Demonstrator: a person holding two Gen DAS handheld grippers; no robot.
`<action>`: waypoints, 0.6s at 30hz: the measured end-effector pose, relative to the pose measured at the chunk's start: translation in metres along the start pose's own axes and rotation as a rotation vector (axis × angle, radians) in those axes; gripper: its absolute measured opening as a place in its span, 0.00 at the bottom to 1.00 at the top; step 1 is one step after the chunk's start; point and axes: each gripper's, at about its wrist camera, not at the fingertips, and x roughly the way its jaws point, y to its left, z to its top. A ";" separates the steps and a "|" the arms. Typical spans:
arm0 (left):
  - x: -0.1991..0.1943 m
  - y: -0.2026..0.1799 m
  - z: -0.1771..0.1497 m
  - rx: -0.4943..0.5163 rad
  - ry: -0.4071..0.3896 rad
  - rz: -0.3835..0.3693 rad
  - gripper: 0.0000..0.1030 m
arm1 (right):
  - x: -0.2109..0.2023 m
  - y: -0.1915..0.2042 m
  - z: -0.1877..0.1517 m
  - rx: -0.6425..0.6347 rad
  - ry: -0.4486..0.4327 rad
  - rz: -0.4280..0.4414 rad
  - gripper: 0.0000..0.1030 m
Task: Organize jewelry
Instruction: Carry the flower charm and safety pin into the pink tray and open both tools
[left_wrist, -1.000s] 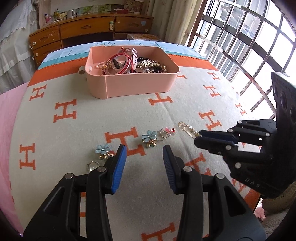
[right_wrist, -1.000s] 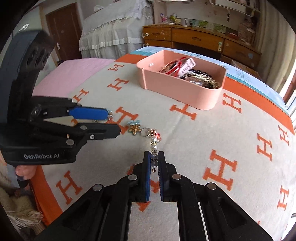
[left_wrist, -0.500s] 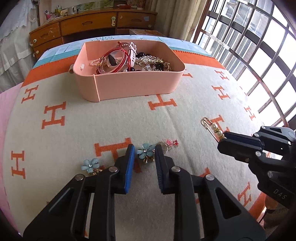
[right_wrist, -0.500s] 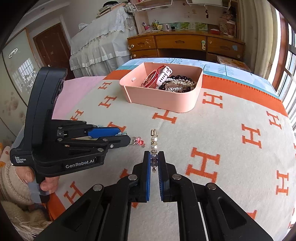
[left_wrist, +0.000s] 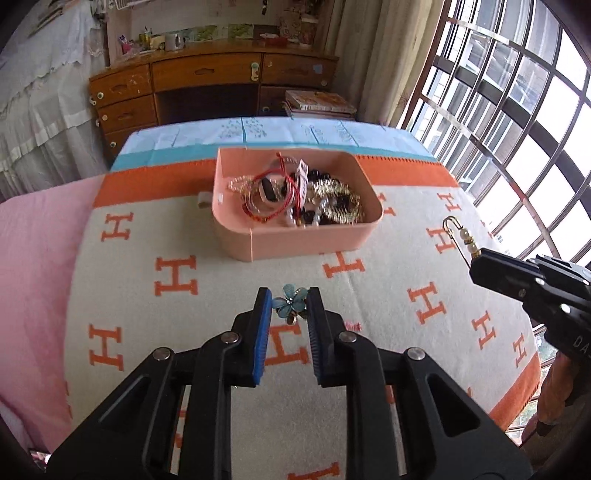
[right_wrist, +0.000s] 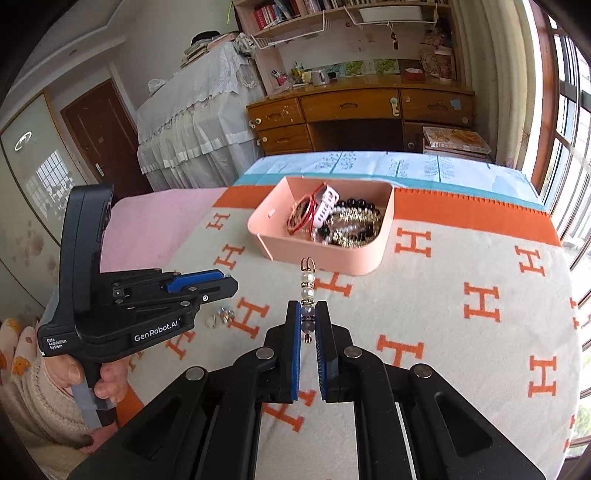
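Note:
My left gripper (left_wrist: 290, 308) is shut on a blue flower earring (left_wrist: 290, 303) and holds it above the blanket. My right gripper (right_wrist: 307, 317) is shut on a pearl bead pin (right_wrist: 307, 286), lifted in the air; the pin also shows in the left wrist view (left_wrist: 460, 236). A pink box (left_wrist: 295, 242) full of bracelets and chains stands ahead on the blanket; it also shows in the right wrist view (right_wrist: 332, 254). A second flower earring (right_wrist: 225, 314) and a small round piece (right_wrist: 210, 322) lie on the blanket below my left gripper (right_wrist: 227, 282).
The bed carries a cream blanket (left_wrist: 184, 325) with orange H marks, and a pink sheet (left_wrist: 33, 266) on the left. A wooden desk (left_wrist: 207, 88) stands beyond the bed. Barred windows (left_wrist: 517, 110) are on the right.
My left gripper closed on the blue flower earring and lifted it. My right gripper rose with the pearl pin. Both moved toward the pink box.

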 end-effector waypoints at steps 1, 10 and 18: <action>-0.007 0.001 0.009 0.003 -0.018 0.006 0.16 | -0.006 0.001 0.009 0.013 -0.016 0.007 0.07; -0.020 0.010 0.088 0.024 -0.122 0.091 0.16 | -0.008 -0.007 0.084 0.153 -0.129 -0.020 0.07; 0.065 0.024 0.097 -0.011 0.012 0.116 0.17 | 0.086 -0.037 0.094 0.240 -0.002 -0.054 0.07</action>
